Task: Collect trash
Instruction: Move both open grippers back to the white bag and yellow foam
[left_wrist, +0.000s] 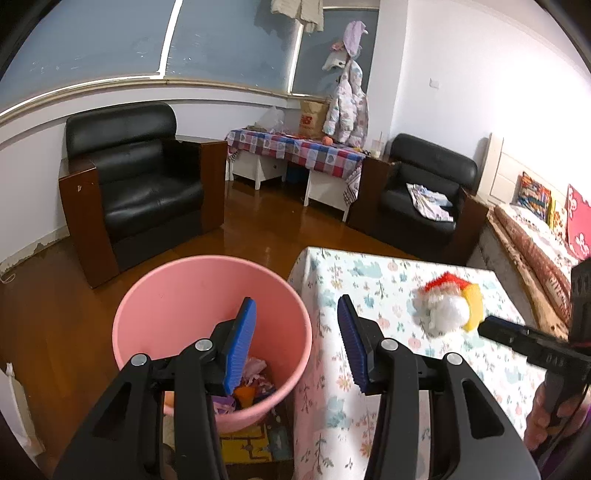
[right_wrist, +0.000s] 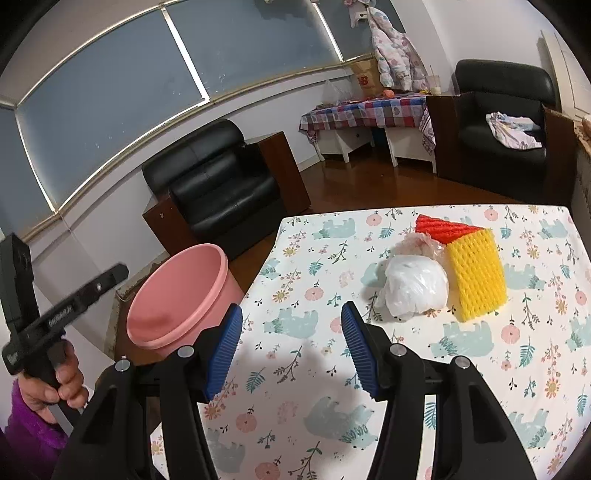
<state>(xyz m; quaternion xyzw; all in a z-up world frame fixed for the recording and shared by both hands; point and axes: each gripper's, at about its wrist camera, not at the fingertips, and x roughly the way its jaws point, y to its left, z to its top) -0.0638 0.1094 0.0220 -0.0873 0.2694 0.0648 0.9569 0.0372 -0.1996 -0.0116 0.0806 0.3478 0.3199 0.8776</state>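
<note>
Left hand-held gripper (left_wrist: 297, 325): released, nothing between the blue pads, poised over the pink bin (left_wrist: 212, 295) at the counter's (right_wrist: 406, 406) 9 o'clock edge. Scraps already in the bin.

Right hand-held gripper (right_wrist: 291, 332): released, empty, above the flowered cloth. Trash pile near, toward 1 o'clock: white plastic bag (right_wrist: 415, 288), crumpled clear wrap (right_wrist: 421, 243), yellow foam net (right_wrist: 476, 273), red foam net (right_wrist: 439, 225), all touching.

Likely light, soft, springy; bag film probably slippery. Best hold judged at the bag's bulging middle, pinching deep; foam nets by an edge.
</note>
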